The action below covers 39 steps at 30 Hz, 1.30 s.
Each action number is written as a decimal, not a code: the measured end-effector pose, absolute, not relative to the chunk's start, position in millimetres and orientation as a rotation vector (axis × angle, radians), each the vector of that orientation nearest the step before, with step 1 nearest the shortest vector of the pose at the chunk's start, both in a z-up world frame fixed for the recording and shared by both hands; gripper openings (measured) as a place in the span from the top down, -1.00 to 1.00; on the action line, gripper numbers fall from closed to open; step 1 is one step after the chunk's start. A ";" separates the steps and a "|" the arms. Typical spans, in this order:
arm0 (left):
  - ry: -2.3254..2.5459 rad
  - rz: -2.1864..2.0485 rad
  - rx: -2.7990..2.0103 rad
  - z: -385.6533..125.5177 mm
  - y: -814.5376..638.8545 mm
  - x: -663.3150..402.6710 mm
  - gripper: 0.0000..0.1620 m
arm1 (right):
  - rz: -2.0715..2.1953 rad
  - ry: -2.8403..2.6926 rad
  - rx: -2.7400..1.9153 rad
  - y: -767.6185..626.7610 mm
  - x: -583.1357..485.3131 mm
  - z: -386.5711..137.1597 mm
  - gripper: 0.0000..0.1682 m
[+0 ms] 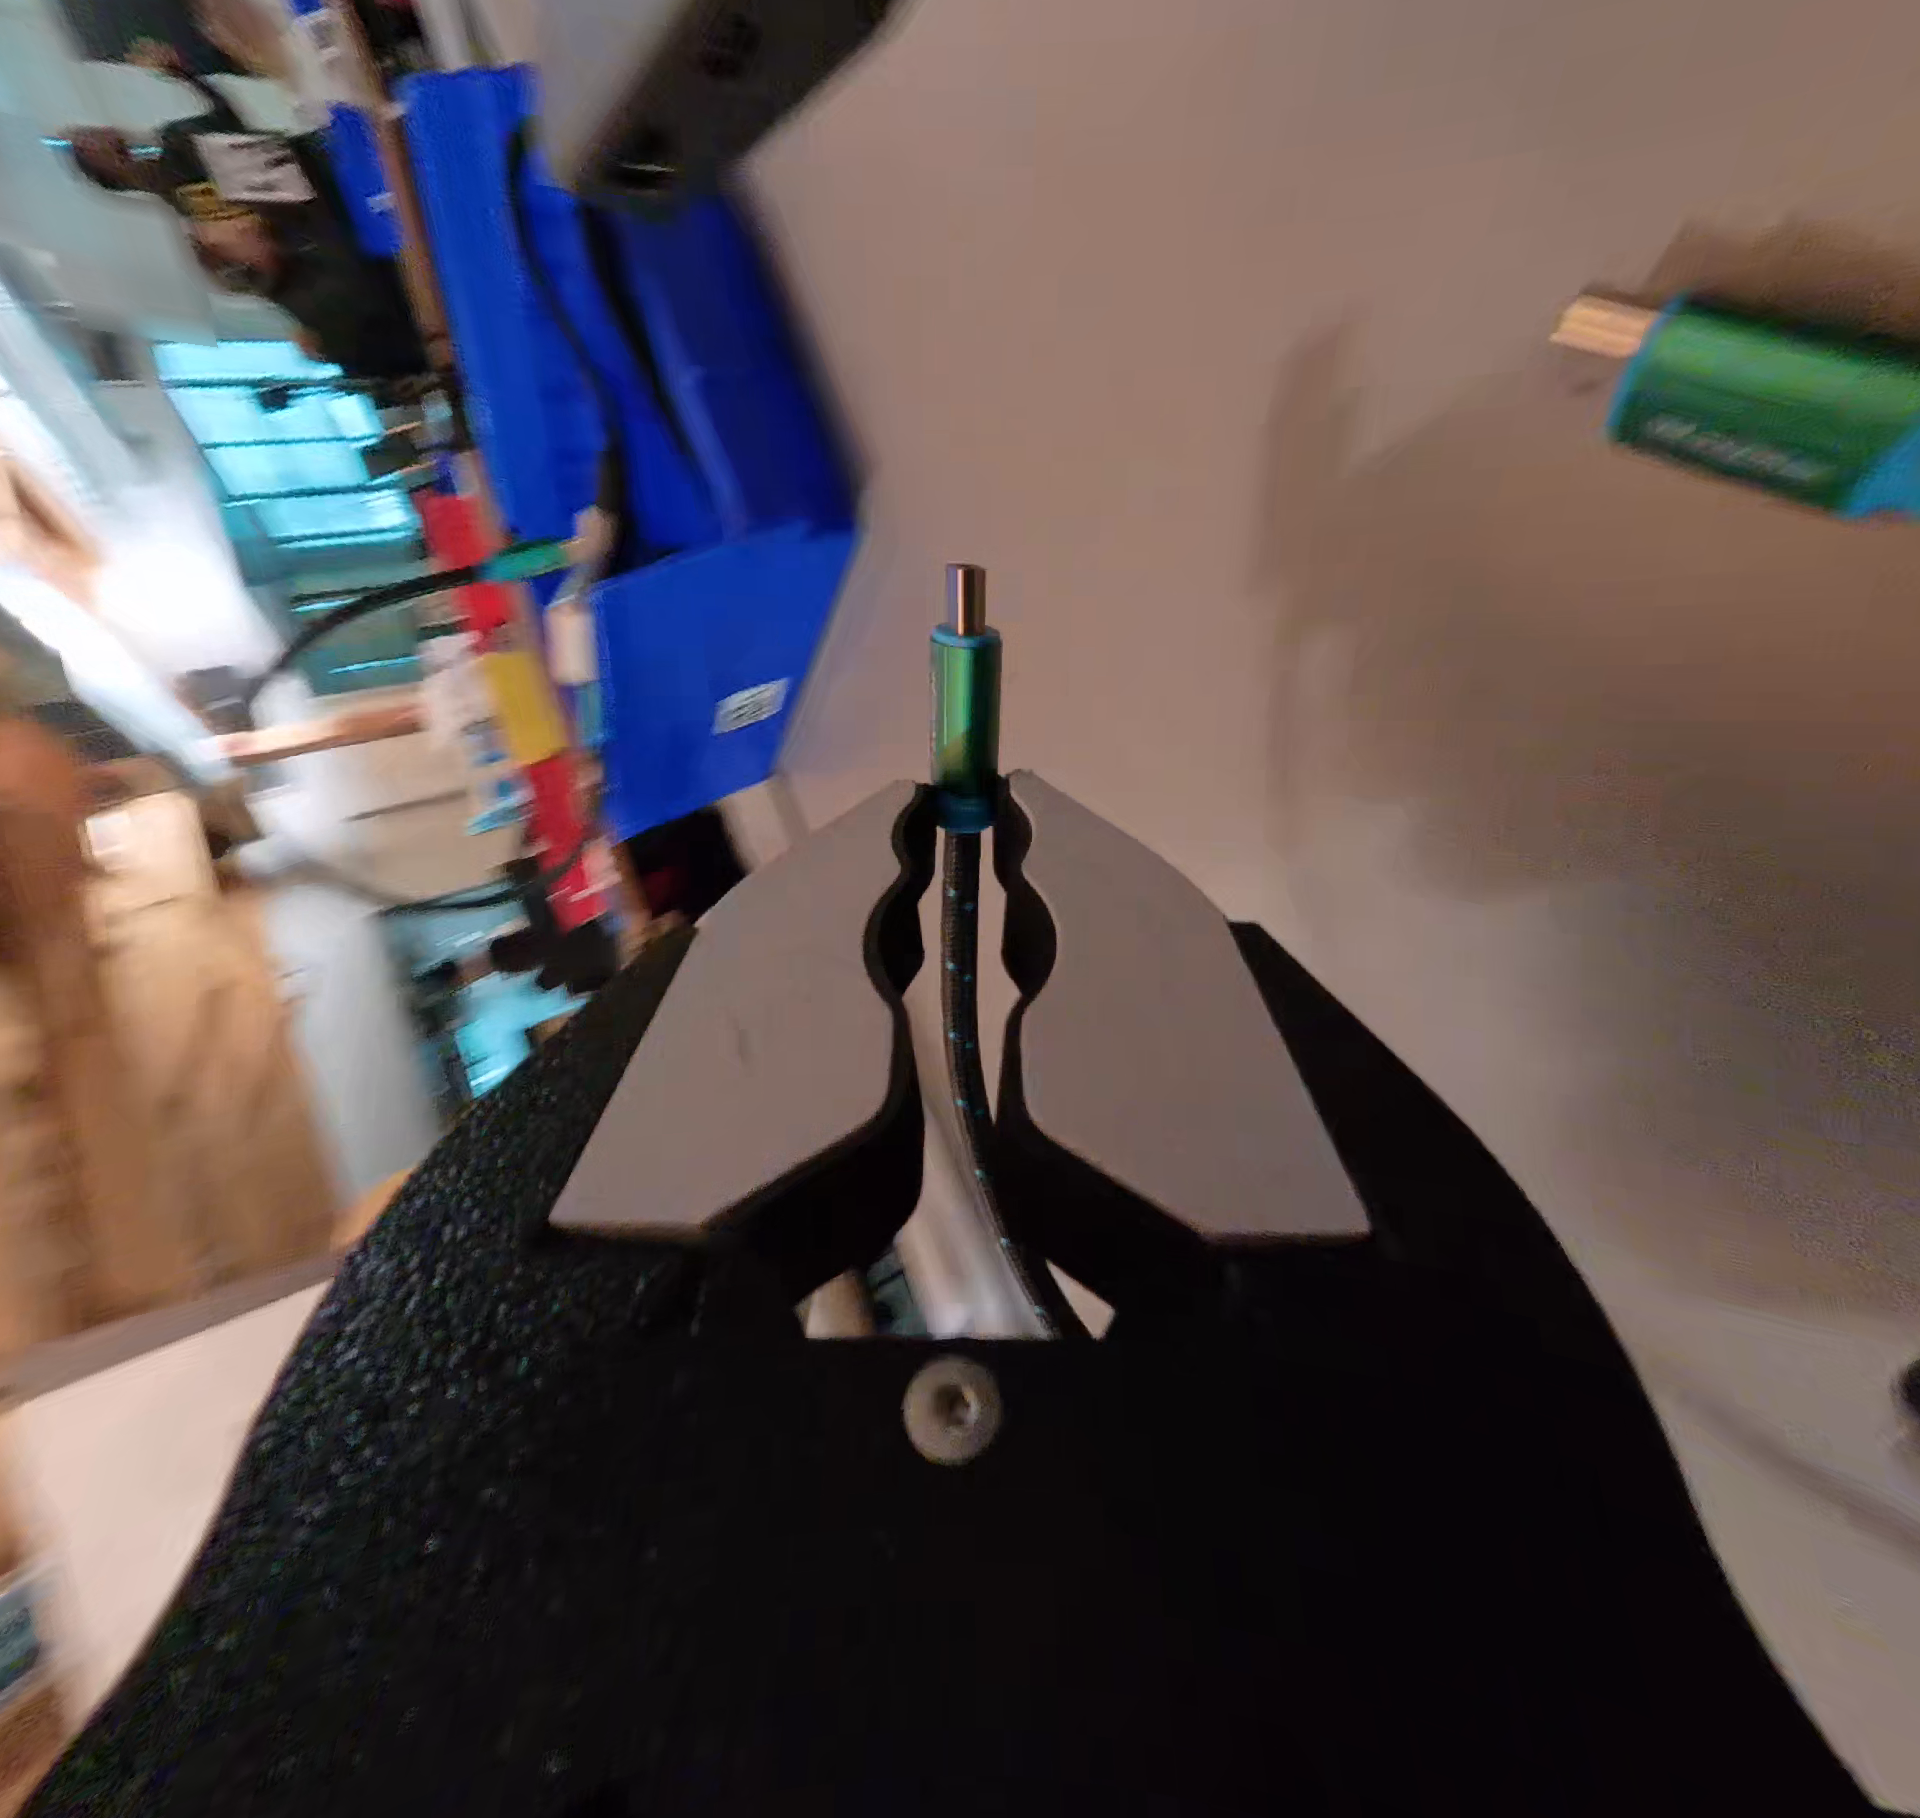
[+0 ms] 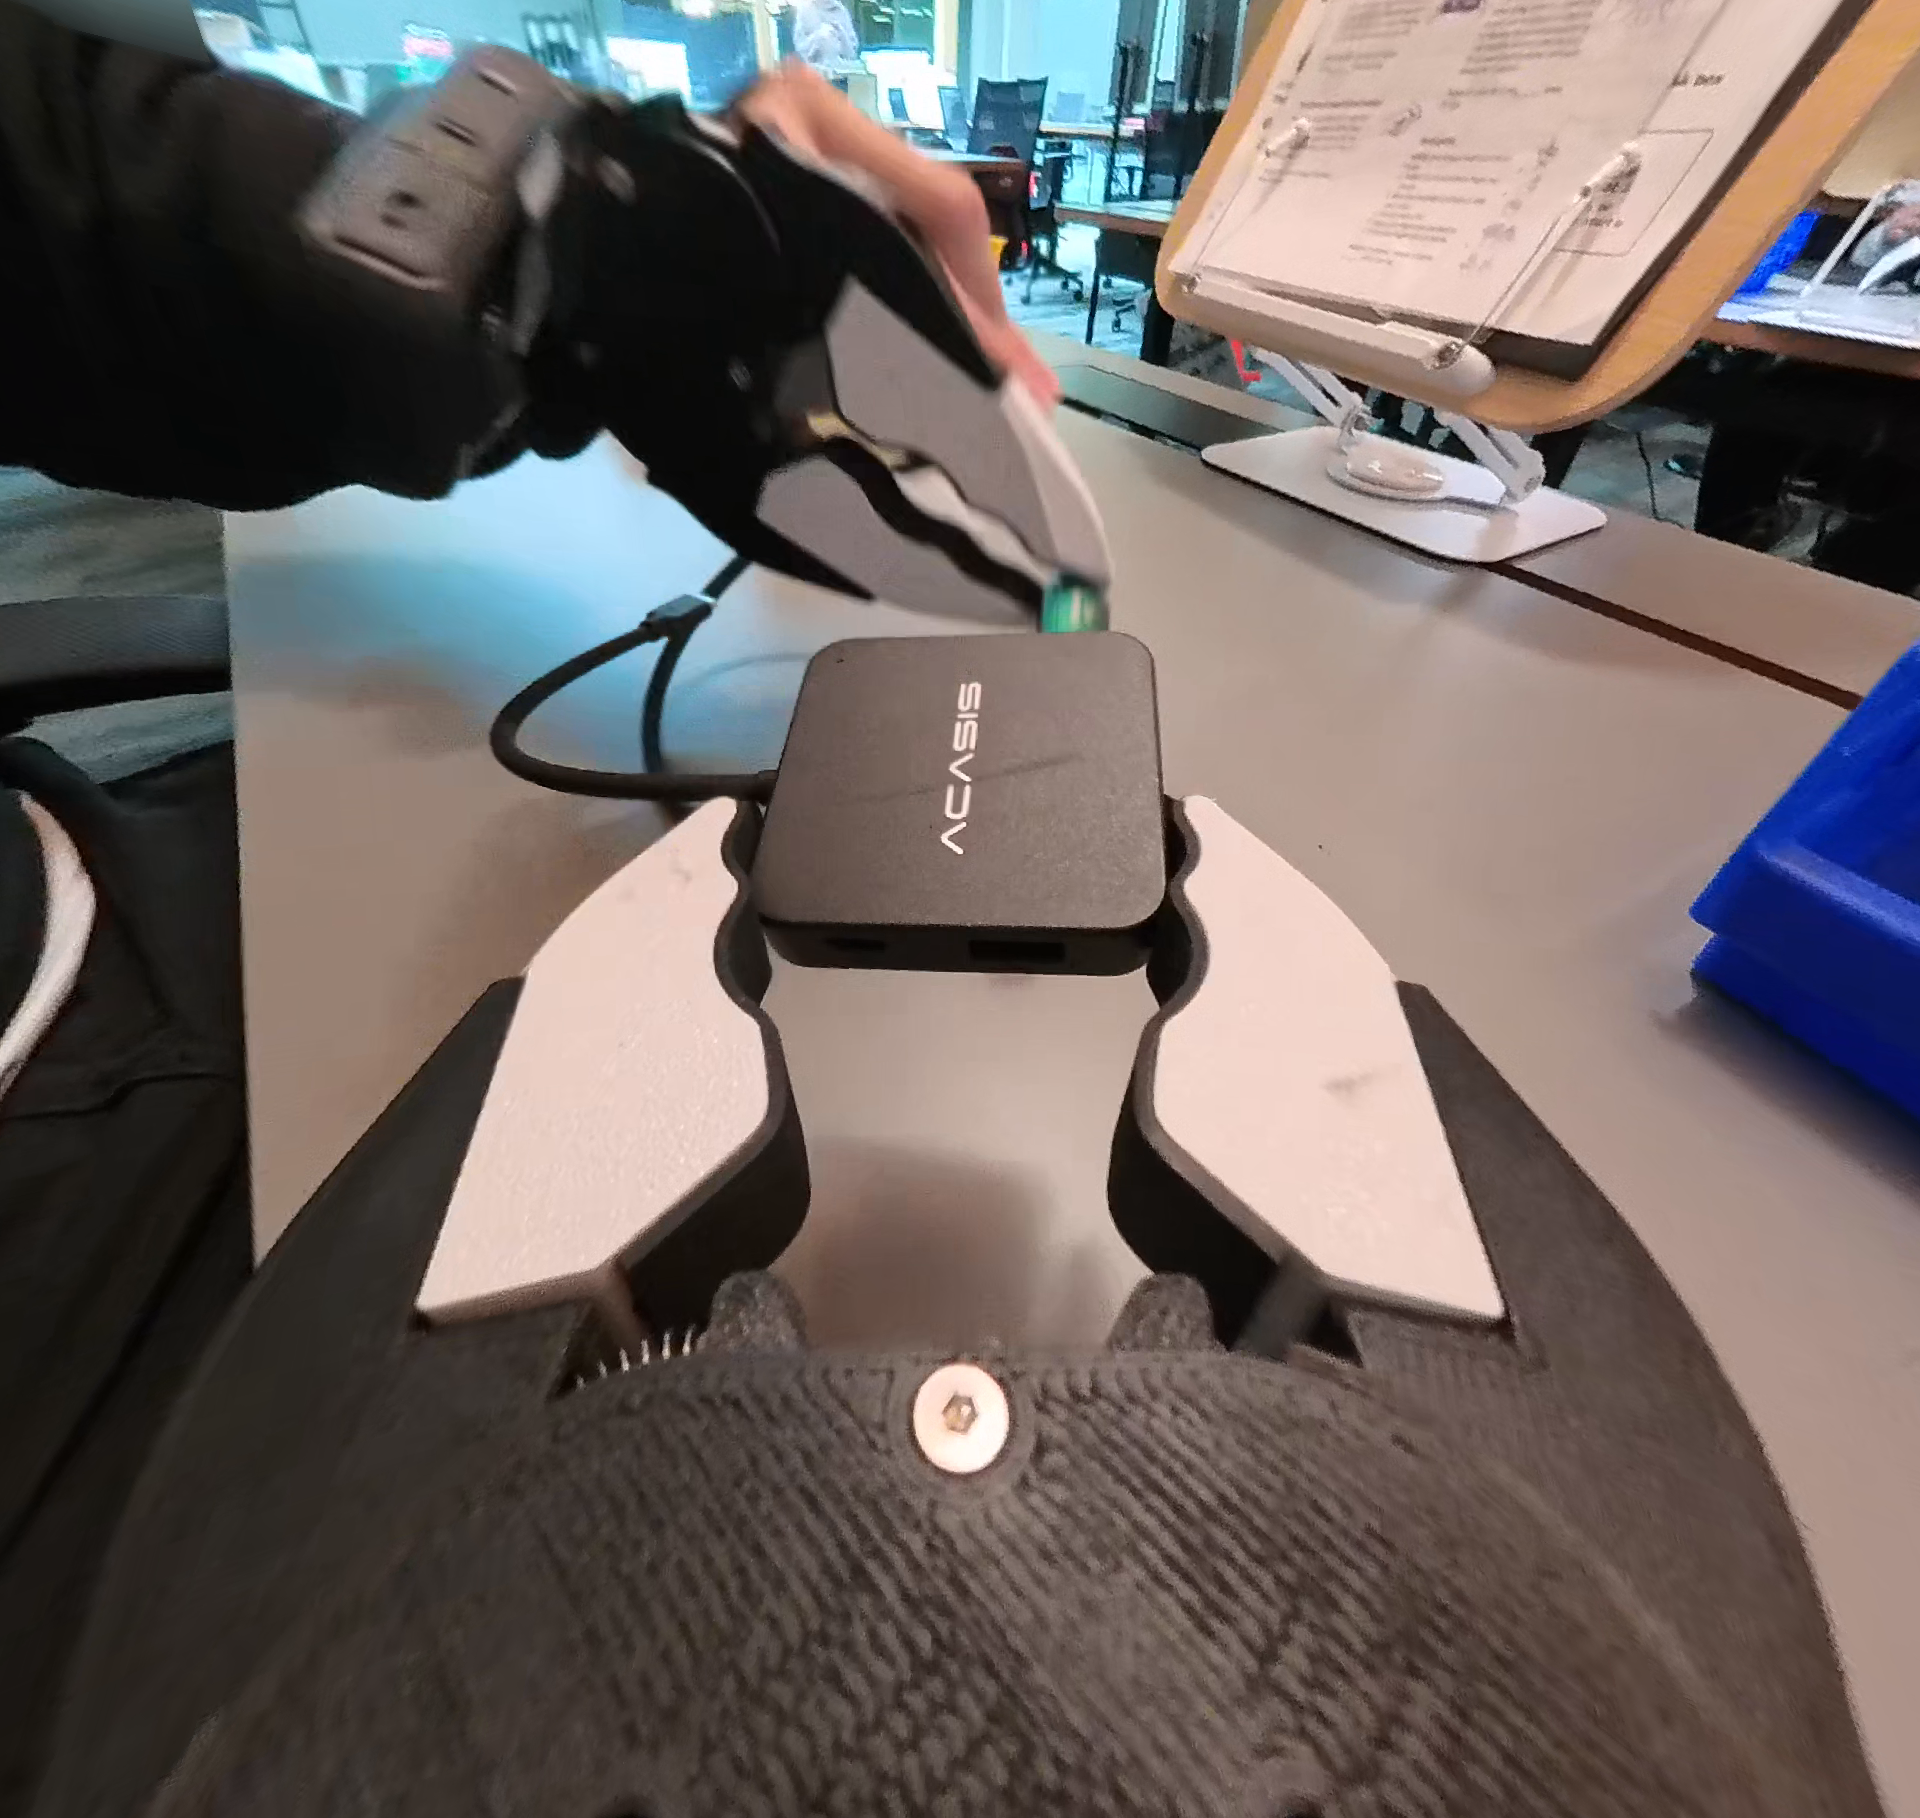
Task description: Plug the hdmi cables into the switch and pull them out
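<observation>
Left gripper [image 1: 964,802], grey-faced fingers on a black textured body: jaws drawn nearly together, clamped on the blue collar at the base of a green metallic HDMI plug [image 1: 966,703]. The plug's silver tip points toward the upper centre of the left wrist view; its black braided cable with teal flecks [image 1: 961,1020] runs back between the fingers toward the lower centre. A second green plug with a pale metal tip [image 1: 1766,397] shows at the right edge of that view, blurred; what holds it, if anything, cannot be told. The background there is smeared by motion; blue plastic bins [image 1: 665,480] occupy the upper left.

Right gripper [image 2: 961,854]: jaws spread wide, the fingertips against the left and right sides of a flat black square switch box with rounded corners [image 2: 961,792], at centre frame. The box lies on the grey tabletop [image 2: 1455,833]. Two slots on its near edge face the camera and are unoccupied. A black cord [image 2: 582,719] leaves its left side and loops over the table.

In the right wrist view the left gripper [image 2: 1060,584] appears in the upper left, held by a person's hand [image 2: 914,199], its green plug [image 2: 1070,610] just beyond the box's far edge; contact cannot be confirmed. A wooden document stand holding printed sheets [image 2: 1558,158] sits at upper right, a blue bin [image 2: 1839,895] at the right edge.
</observation>
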<state>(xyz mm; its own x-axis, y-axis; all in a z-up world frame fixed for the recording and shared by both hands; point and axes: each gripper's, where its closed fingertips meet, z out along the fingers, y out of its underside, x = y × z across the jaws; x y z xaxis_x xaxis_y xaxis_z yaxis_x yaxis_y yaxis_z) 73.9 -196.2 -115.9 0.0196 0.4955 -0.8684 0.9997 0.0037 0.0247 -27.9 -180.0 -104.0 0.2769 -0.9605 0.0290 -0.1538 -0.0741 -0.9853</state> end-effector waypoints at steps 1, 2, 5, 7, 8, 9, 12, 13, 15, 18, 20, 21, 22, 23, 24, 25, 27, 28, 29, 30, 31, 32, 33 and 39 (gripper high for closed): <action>1.487 -0.868 1.542 -99.9 -195.0 75.9 0.87 | -0.958 1.088 -1.477 -179.2 -24.8 -103.1 0.13; 1.419 -0.850 1.510 -86.3 -192.5 74.5 0.87 | -0.955 1.071 -1.465 -176.3 -22.3 -100.8 0.13; 1.282 -0.794 1.460 -63.0 -180.2 62.5 0.88 | -0.915 0.982 -1.408 -163.2 -18.9 -91.3 0.13; 1.246 -0.768 1.442 -54.7 -171.7 55.1 0.87 | -0.893 0.925 -1.364 -156.1 -18.7 -84.3 0.13; 1.240 -0.760 1.436 -51.3 -167.8 52.2 0.88 | -0.884 0.907 -1.345 -154.1 -18.7 -81.5 0.13; 1.241 -0.750 1.430 -48.4 -164.4 50.5 0.87 | -0.876 0.894 -1.331 -152.5 -18.9 -79.5 0.13; 1.243 -0.719 1.417 -42.0 -157.0 49.2 0.87 | -0.876 0.869 -1.338 -148.4 -18.9 -78.4 0.13; 1.236 -0.709 1.422 -41.1 -155.0 48.2 0.87 | -0.872 0.867 -1.346 -146.7 -18.4 -78.9 0.13; 1.223 -0.694 1.430 -39.8 -152.3 45.7 0.87 | -0.871 0.860 -1.351 -144.0 -16.7 -78.3 0.13; 1.207 -0.691 1.436 -38.6 -150.6 42.2 0.87 | -0.851 0.847 -1.354 -138.8 -15.1 -77.4 0.13; 1.208 -0.678 1.441 -39.4 -149.6 41.1 0.87 | -0.849 0.849 -1.365 -137.1 -14.0 -78.0 0.13; 1.200 -0.670 1.440 -39.4 -149.4 41.1 0.87 | -0.852 0.850 -1.365 -137.2 -14.0 -77.6 0.13; 1.194 -0.667 1.441 -39.5 -149.0 40.8 0.87 | -0.853 0.851 -1.363 -137.5 -14.1 -77.2 0.13; 1.196 -0.666 1.443 -39.9 -148.4 40.4 0.88 | -0.853 0.855 -1.361 -138.3 -14.2 -77.0 0.13; 1.196 -0.663 1.445 -40.3 -147.8 39.6 0.87 | -0.854 0.856 -1.358 -138.8 -14.3 -76.4 0.13; 1.189 -0.660 1.448 -40.5 -147.4 38.2 0.87 | -0.851 0.852 -1.356 -138.3 -14.5 -76.0 0.13; 1.173 -0.640 1.446 -40.5 -147.8 37.2 0.88 | -0.839 0.860 -1.362 -137.8 -13.8 -77.3 0.13; 1.171 -0.635 1.446 -41.0 -148.5 36.8 0.87 | -0.831 0.863 -1.360 -137.2 -13.4 -77.2 0.13; 1.171 -0.629 1.441 -41.1 -149.5 37.3 0.87 | -0.838 0.868 -1.358 -138.1 -12.8 -77.2 0.13; 1.166 -0.626 1.438 -41.2 -150.4 37.5 0.87 | -0.845 0.870 -1.357 -138.8 -12.5 -77.2 0.13; 1.165 -0.629 1.436 -41.4 -151.0 37.2 0.88 | -0.852 0.871 -1.357 -139.7 -12.7 -77.3 0.13; 1.175 -0.640 1.434 -42.2 -151.2 36.5 0.88 | -0.864 0.870 -1.362 -140.6 -13.1 -77.7 0.13; 1.190 -0.657 1.433 -42.9 -151.2 35.8 0.88 | -0.876 0.866 -1.363 -141.5 -13.6 -77.6 0.13; 1.406 -0.835 1.488 -44.6 -147.9 32.8 0.86 | -0.909 0.830 -1.378 -141.0 -16.2 -75.2 0.13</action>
<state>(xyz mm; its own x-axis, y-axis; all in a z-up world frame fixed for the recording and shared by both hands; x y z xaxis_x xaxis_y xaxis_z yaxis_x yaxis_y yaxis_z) 32.8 -147.9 -44.6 0.1265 0.3806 -0.9161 0.9865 0.0483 0.1564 -16.2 -141.0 -75.2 0.4347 -0.8999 0.0349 0.0468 -0.0162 -0.9988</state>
